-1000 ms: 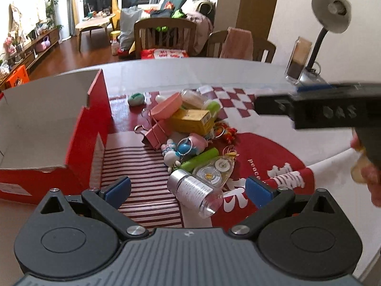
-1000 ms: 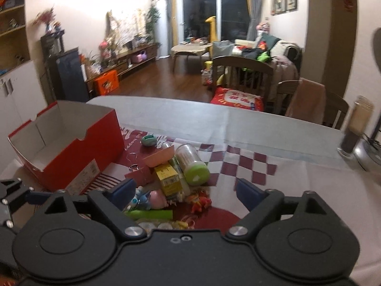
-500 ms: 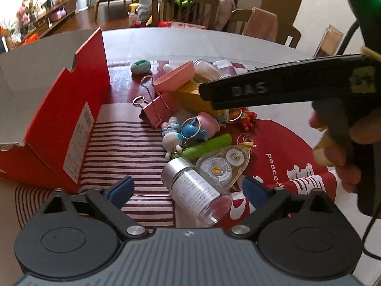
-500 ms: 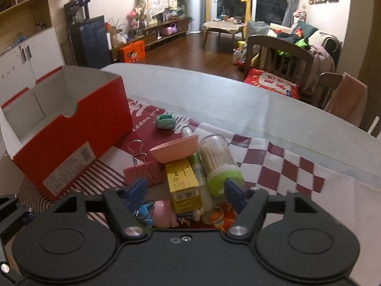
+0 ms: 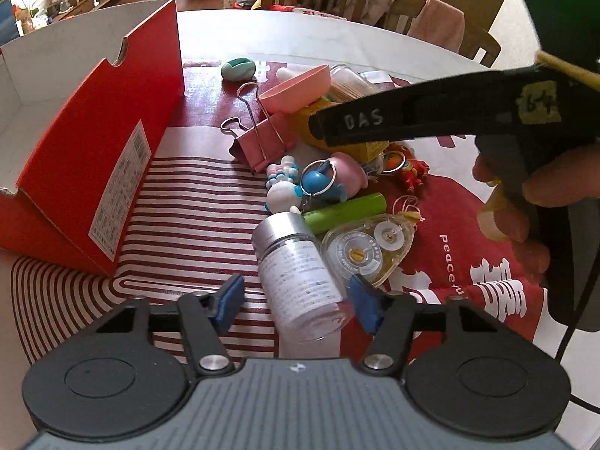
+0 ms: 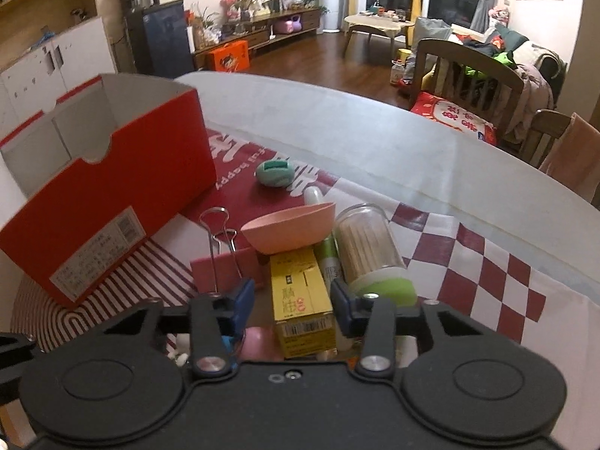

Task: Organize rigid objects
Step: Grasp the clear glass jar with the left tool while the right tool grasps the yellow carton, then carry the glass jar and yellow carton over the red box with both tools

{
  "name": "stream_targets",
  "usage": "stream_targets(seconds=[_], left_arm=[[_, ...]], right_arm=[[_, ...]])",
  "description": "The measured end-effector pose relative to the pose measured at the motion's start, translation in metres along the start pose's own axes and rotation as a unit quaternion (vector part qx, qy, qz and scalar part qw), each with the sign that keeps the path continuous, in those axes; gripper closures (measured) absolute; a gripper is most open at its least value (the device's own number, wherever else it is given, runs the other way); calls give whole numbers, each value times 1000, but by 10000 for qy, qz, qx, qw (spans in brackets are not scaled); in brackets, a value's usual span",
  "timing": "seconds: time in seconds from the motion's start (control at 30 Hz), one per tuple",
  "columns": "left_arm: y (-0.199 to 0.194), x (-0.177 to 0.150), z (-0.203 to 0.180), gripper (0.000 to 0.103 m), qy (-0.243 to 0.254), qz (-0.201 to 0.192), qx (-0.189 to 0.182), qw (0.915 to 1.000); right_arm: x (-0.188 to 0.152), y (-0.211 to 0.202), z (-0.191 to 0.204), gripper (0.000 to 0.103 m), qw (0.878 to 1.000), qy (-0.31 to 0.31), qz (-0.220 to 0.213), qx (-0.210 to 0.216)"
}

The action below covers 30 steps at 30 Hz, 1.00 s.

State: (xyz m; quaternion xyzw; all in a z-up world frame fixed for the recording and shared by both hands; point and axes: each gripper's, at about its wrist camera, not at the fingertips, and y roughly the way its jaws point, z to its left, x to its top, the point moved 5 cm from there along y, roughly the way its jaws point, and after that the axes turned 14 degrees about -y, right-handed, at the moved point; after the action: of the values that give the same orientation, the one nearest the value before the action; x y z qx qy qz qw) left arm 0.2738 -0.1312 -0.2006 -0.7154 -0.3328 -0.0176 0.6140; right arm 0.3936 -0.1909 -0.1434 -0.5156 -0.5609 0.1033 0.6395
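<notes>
Two grabs are in hand at once: my left gripper (image 5: 296, 302) has just been closing around the clear glass vial (image 5: 296, 270) with its silver cap, right pad touching, left pad still apart from it. My right gripper (image 6: 292, 303) has likewise been closing astride the yellow carton (image 6: 302, 300), pads not yet pressing. Both lie in the clutter on the patterned cloth (image 5: 187, 202) beside the red shoebox (image 5: 93, 142). Next I should finish squeezing, lift, then carry across to the box.
</notes>
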Motion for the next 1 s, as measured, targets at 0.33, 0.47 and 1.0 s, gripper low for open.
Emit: stream_targets(seconds=[0.33, 0.47, 1.0], left_arm=[[-3, 1, 3, 59, -15, -12, 72, 10000], [-5, 2, 8, 61, -20, -10, 141, 9999], [-66, 11, 26, 63, 101, -387, -414, 9983]], right_arm=[[1, 3, 0, 70, 9998, -55, 155, -97], [-4, -11, -3, 72, 9998, 191, 83, -62], [-20, -97, 13, 72, 9928, 1113, -416, 118]])
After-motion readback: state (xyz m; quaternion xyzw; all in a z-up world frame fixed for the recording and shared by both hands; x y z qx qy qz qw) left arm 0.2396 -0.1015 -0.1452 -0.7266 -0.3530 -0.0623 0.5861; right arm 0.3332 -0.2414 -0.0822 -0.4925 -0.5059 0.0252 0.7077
